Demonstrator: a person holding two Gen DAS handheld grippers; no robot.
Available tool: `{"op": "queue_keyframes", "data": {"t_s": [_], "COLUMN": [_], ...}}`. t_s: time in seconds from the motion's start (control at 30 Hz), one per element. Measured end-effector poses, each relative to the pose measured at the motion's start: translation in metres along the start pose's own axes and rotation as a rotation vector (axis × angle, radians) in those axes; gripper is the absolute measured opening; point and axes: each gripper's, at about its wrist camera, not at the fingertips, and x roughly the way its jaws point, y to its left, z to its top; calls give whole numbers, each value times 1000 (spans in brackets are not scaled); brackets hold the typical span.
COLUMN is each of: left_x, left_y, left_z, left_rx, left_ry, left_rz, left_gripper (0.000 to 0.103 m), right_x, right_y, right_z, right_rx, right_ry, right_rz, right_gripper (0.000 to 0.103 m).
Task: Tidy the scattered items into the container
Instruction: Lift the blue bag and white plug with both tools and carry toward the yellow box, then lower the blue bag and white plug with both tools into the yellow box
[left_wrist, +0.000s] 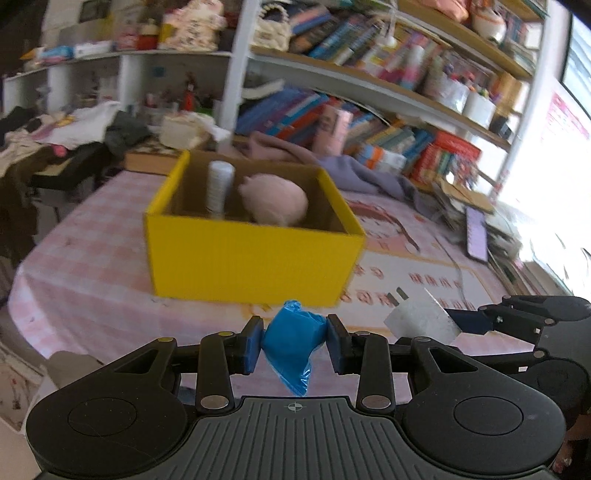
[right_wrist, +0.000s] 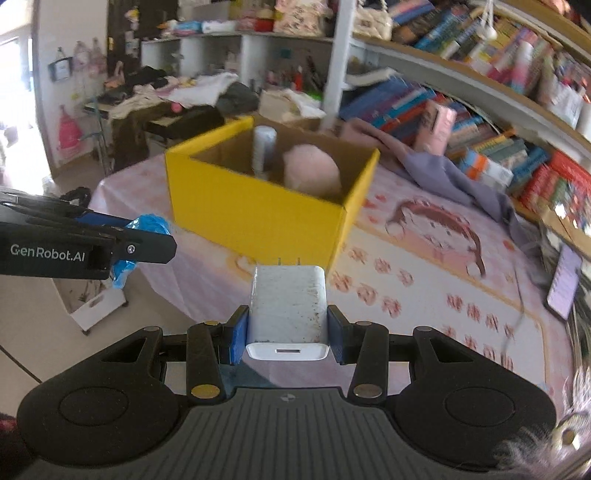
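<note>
Both tongs are carrying loads toward the yellow box (left_wrist: 255, 254) on the worktop (right_wrist: 424, 295): the left tongs (left_wrist: 294, 341) are pinching a blue bag (left_wrist: 293, 339), the right tongs (right_wrist: 288, 332) a white charger (right_wrist: 288, 306), held clear of the rim for dropping in beside 2 stowed items.

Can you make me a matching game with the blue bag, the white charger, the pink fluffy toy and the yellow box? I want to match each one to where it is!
Things:
1. blue bag
2. charger
3. pink toy
4. yellow box

Places:
A. sitting on the pink tablecloth
B. held in the right gripper
C. inside the box
D. held in the left gripper

Pairs: 1-D, 2-B, 3-C, 4-A
</note>
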Motion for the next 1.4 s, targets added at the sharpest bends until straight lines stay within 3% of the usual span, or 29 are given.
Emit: {"op": "queue_keyframes", "data": {"t_s": [0.3, 0.67, 0.9, 1.3, 1.4], "left_x": [16, 67, 110, 178, 191], "left_y": [9, 24, 34, 47, 44], "left_z": [38, 93, 112, 132, 134], "left_rx": [-2, -4, -25, -28, -12], "left_ry": [-73, -111, -50, 86, 121], "left_rz": [28, 84, 107, 111, 97], "left_gripper": [35, 35, 35, 35, 35], "right_x": [18, 71, 118, 179, 185], "right_y": [-4, -34, -50, -54, -50], "right_z": [42, 102, 124, 125, 126], "right_rx": [-23, -53, -53, -81, -115], "right_ry": [-93, -157, -107, 64, 74], "right_rz": [35, 71, 115, 218, 229], "right_gripper": [41, 41, 41, 41, 41]}}
